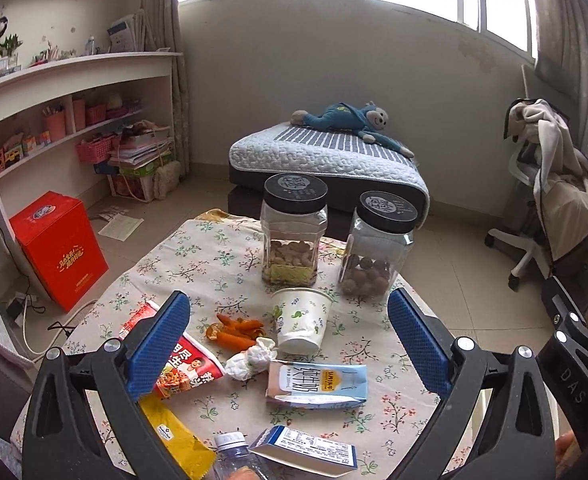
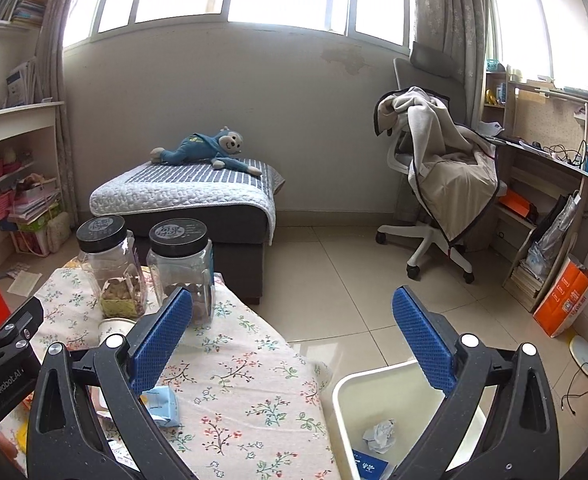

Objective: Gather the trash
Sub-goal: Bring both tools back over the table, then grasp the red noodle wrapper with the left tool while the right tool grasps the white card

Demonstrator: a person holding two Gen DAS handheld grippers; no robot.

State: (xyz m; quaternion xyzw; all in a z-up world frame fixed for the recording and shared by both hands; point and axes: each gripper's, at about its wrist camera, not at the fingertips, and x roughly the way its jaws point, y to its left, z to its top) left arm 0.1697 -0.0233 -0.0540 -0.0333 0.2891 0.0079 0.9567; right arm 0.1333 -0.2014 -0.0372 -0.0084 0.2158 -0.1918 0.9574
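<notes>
Trash lies on the floral-cloth table [image 1: 198,248]: a leaf-print paper cup [image 1: 301,320], orange peels [image 1: 236,330], a crumpled tissue [image 1: 252,360], a flattened milk carton [image 1: 317,384], a red snack wrapper [image 1: 182,372], a yellow wrapper [image 1: 174,436], a second carton [image 1: 305,450] and a clear bottle [image 1: 234,456]. My left gripper [image 1: 290,298] hovers open over them, its jaws wide apart and empty. My right gripper [image 2: 292,295] is open and empty too, between the table edge and a white bin [image 2: 343,396] that holds crumpled paper [image 2: 379,432] and a blue carton [image 2: 369,468].
Two black-lidded jars, one with nuts [image 1: 294,236] and one with round brown nuts [image 1: 375,248], stand at the table's far side. Beyond are an ottoman [image 2: 198,216] bearing a plush monkey, a draped office chair [image 2: 441,184], a red box [image 1: 60,248] and shelves.
</notes>
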